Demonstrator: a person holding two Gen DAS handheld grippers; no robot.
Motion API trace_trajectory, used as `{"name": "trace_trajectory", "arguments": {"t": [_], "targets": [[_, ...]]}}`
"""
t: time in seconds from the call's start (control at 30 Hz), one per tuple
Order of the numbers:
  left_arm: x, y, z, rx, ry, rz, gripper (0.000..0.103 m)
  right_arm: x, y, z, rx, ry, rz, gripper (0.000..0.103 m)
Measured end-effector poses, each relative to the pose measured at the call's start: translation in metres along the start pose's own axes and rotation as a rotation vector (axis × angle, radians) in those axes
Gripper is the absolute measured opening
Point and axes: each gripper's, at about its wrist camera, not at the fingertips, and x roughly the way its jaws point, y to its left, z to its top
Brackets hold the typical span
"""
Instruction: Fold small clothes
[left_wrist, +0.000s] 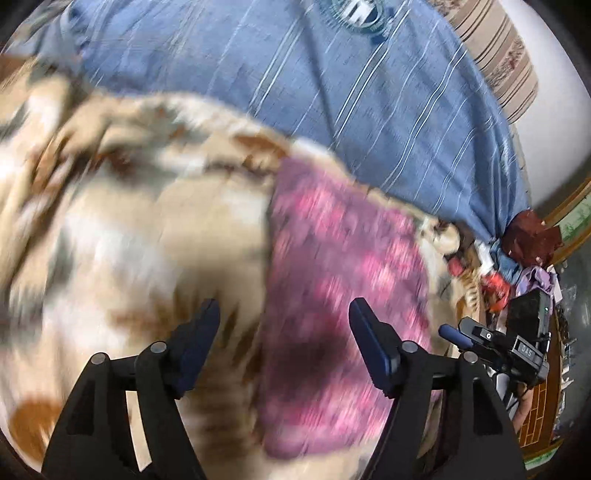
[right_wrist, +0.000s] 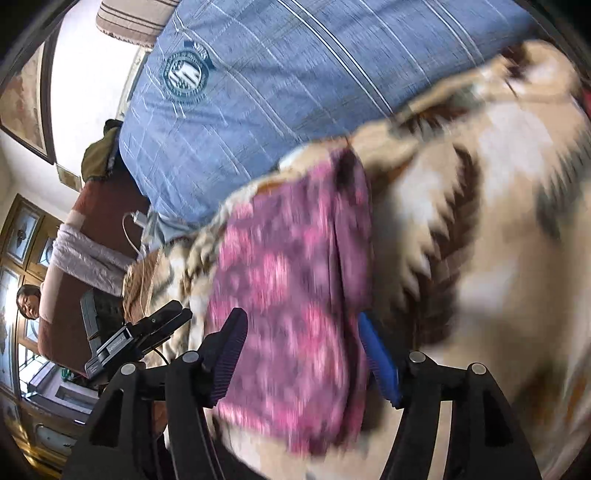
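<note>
Nearest in the left wrist view, the left gripper (left_wrist: 284, 317) has its two dark fingers (left_wrist: 201, 332) spread wide apart with nothing between them, above the blurred left edge of a small pink patterned garment (left_wrist: 332, 266). The garment lies flat on a cream and brown patterned blanket (left_wrist: 110, 229), and the pads do not touch it. In the right wrist view, the right gripper (right_wrist: 299, 332) also stands well open, its fingers (right_wrist: 378, 365) to either side of the near part of the same garment (right_wrist: 291, 266); the cloth passes between and under them, and the blur keeps me from telling whether the blue pad brushes the cloth, but it is not pinched. The garment looks folded lengthways, with a straight edge running down its right side in this view. Each camera catches the other gripper low at the picture's edge, near the garment's side. Beyond the blanket (right_wrist: 480, 221), a blue striped quilt (left_wrist: 351, 92) with a round crest (right_wrist: 186, 77) covers the far part of the bed. Further off in the left view, a heap of mixed clothes (left_wrist: 528, 258) sits by the bed's far corner. In the right view a person (right_wrist: 29, 299) stands far off by wooden cabinets (right_wrist: 26, 240).
</note>
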Motion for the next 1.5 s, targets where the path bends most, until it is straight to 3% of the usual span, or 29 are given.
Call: {"name": "trace_trajectory", "arguments": {"t": [0.2, 0.3, 0.33, 0.37, 0.47, 0.53, 0.6, 0.67, 0.73, 0.77, 0.83, 0.87, 0.93, 1.03, 1.2, 1.27, 1.37, 1.43, 1.5], "targets": [[0.013, 0.023, -0.056, -0.133, 0.089, -0.072, 0.072, 0.011, -0.017, -0.057, 0.052, 0.039, -0.081, 0.065], [0.020, 0.017, -0.059, -0.134, 0.101, -0.077, 0.072, 0.016, -0.027, -0.065, 0.103, 0.052, -0.029, 0.065], [0.020, 0.015, -0.057, -0.147, 0.102, -0.081, 0.072, 0.019, -0.030, -0.066, 0.121, 0.060, -0.013, 0.060], [0.018, 0.015, -0.055, -0.157, 0.097, -0.097, 0.072, 0.021, -0.035, -0.066, 0.148, 0.066, -0.005, 0.055], [0.001, 0.012, -0.051, -0.172, 0.049, -0.155, 0.072, 0.022, -0.044, -0.070, 0.196, 0.066, 0.040, 0.053], [-0.003, 0.009, -0.046, -0.167, 0.021, -0.134, 0.076, 0.021, -0.043, -0.072, 0.194, 0.059, 0.039, 0.053], [0.007, 0.008, -0.042, -0.162, 0.044, -0.099, 0.076, 0.023, -0.043, -0.072, 0.189, 0.063, 0.036, 0.051], [0.022, 0.010, -0.044, -0.173, 0.091, -0.099, 0.076, 0.028, -0.043, -0.072, 0.191, 0.074, 0.043, 0.034], [0.031, 0.008, -0.051, -0.158, 0.114, -0.137, 0.076, 0.028, -0.040, -0.072, 0.165, 0.077, 0.033, 0.031], [0.036, 0.006, -0.056, -0.142, 0.126, -0.138, 0.073, 0.028, -0.038, -0.073, 0.142, 0.077, 0.019, 0.026], [0.038, 0.004, -0.060, -0.115, 0.111, -0.108, 0.041, 0.030, -0.033, -0.072, 0.108, 0.085, -0.005, 0.019], [0.038, 0.003, -0.060, -0.110, 0.114, -0.108, 0.013, 0.030, -0.032, -0.071, 0.107, 0.087, 0.001, 0.016], [0.025, 0.006, -0.057, -0.139, 0.081, -0.153, 0.008, 0.026, -0.029, -0.068, 0.096, 0.085, 0.004, 0.013], [0.002, 0.005, -0.061, -0.130, 0.026, -0.196, 0.006, 0.006, -0.019, -0.067, 0.060, 0.049, 0.016, 0.012], [0.028, 0.028, -0.074, -0.203, 0.087, -0.133, 0.005, 0.021, -0.023, -0.069, 0.035, 0.091, -0.040, 0.011], [0.017, 0.022, -0.073, -0.171, 0.049, -0.123, 0.005, 0.020, -0.023, -0.070, 0.053, 0.085, -0.023, 0.011], [0.018, 0.010, -0.075, -0.099, 0.037, -0.050, 0.005, 0.017, -0.021, -0.071, 0.047, 0.067, -0.025, 0.012], [0.026, 0.008, -0.077, -0.068, 0.041, -0.005, 0.007, 0.028, -0.029, -0.072, 0.058, 0.094, -0.020, 0.014], [0.026, 0.008, -0.079, -0.053, 0.023, 0.028, 0.020, 0.032, -0.033, -0.074, 0.070, 0.085, 0.006, 0.015]]}}
